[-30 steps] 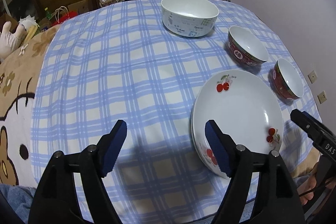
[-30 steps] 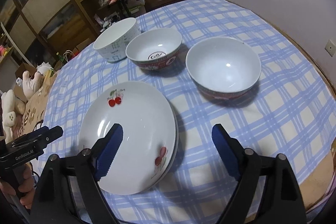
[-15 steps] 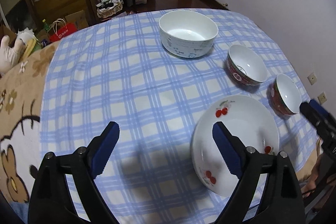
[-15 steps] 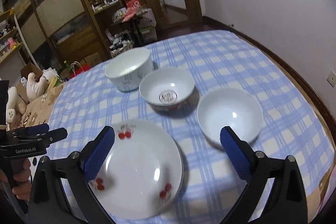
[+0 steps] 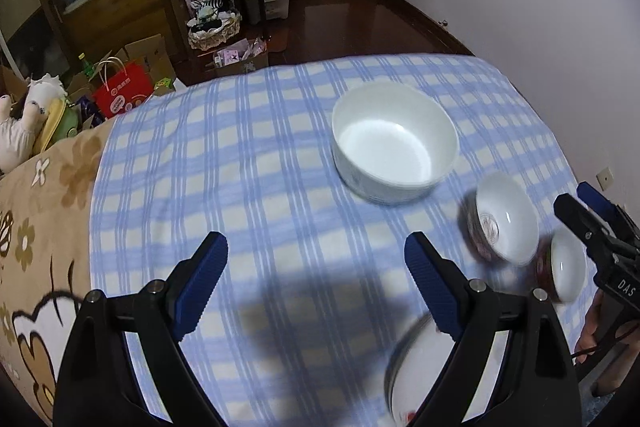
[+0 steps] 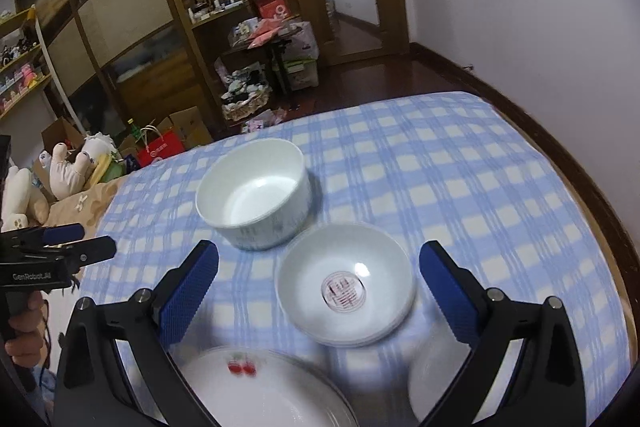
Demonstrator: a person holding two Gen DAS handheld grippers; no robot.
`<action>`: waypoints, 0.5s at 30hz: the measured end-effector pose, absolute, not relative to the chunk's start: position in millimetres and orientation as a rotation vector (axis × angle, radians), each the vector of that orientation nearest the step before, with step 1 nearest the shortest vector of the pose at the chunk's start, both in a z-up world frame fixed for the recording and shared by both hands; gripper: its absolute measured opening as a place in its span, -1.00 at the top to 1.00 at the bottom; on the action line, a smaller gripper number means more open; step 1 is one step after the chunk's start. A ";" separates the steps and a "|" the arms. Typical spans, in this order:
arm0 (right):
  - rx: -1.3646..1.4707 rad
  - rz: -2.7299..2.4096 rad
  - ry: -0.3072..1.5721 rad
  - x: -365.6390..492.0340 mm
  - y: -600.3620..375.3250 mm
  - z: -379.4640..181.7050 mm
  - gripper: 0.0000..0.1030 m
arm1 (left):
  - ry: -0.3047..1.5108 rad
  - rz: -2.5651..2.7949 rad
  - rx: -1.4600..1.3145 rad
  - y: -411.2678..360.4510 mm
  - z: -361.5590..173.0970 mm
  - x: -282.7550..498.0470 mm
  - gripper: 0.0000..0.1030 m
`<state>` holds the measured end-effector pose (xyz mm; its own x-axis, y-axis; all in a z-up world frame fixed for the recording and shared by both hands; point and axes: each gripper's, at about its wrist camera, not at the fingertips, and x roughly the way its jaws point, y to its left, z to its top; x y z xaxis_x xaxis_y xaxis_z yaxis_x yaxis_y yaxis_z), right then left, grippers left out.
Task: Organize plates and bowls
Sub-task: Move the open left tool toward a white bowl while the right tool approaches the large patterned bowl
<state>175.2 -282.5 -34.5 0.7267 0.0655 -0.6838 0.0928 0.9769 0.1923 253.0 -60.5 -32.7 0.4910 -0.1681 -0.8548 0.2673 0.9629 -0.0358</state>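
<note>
Both of my tongs hang over the table with nothing in them. My left gripper (image 5: 316, 283) has its blue pads spread wide, and only the checked cloth (image 5: 256, 195) shows between them. My right gripper (image 6: 318, 281) is spread just as wide, and though the red-marked bowl (image 6: 346, 289) sits in the gap between its pads, neither pad touches it.

I'll place everything from the big white bowl (image 6: 256, 193), which stands upright and empty out on the cloth. The red-marked bowl sits just in front of it, on the side nearer to me, a little to the right. Another small bowl (image 6: 434, 379) lies nearer still and further right, half hidden behind my right finger (too blurred for me to say much about it). The cherry plate (image 6: 260, 391) lies to the near left of the big white bowl, at the edge of the cloth closest to me; I cannot tell whether more than one plate is stacked there.

From the left wrist, both small bowls look red outside and white inside, well blurred.

A hand (image 6: 24, 331) grips the left tool's handle at the edge of the right wrist view.
</note>
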 end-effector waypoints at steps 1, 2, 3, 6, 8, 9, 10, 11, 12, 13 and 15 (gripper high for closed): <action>0.208 -0.018 0.764 185.9 -281.4 -33.0 -1.00 | 1.022 -0.262 0.106 -61.8 -32.4 263.3 -0.73; 0.196 -0.019 0.771 194.1 -280.6 -32.1 -1.00 | 1.024 -0.261 0.104 -62.2 -32.5 270.5 -0.73; 0.186 -0.013 0.778 203.2 -279.8 -31.3 -1.00 | 1.029 -0.263 0.098 -63.2 -33.3 278.8 -0.73; 0.177 0.000 0.792 228.3 -278.6 -29.2 -1.00 | 1.042 -0.260 0.089 -67.7 -38.3 302.7 -0.73; 0.179 0.013 0.810 246.6 -278.5 -31.5 -1.00 | 1.073 -0.256 0.091 -70.9 -46.7 319.1 -0.73; 0.190 0.023 0.817 251.8 -279.3 -33.1 -1.00 | 1.087 -0.251 0.099 -71.9 -50.7 325.7 -0.73; 0.210 0.041 0.825 258.6 -280.5 -35.9 -1.00 | 1.098 -0.248 0.105 -72.5 -54.9 331.8 -0.73; 0.227 0.053 0.827 264.1 -281.6 -38.8 -1.00 | 1.109 -0.252 0.100 -72.3 -59.8 339.1 -0.73; 0.235 0.049 0.827 269.2 -282.7 -42.9 -1.00 | 1.116 -0.256 0.090 -71.5 -62.5 342.3 -0.73; 0.237 0.041 0.833 273.8 -283.6 -47.6 -1.00 | 1.129 -0.271 0.076 -71.8 -67.8 347.8 -0.73; 0.258 0.044 0.853 282.6 -285.3 -60.0 -1.00 | 1.138 -0.288 0.077 -74.8 -75.0 354.4 -0.73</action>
<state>282.6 -285.3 -60.0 0.6588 0.1416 -0.7389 0.0647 0.9678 0.2431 354.4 -74.8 -75.0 0.3867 -0.1874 -0.9030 0.2649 0.9604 -0.0859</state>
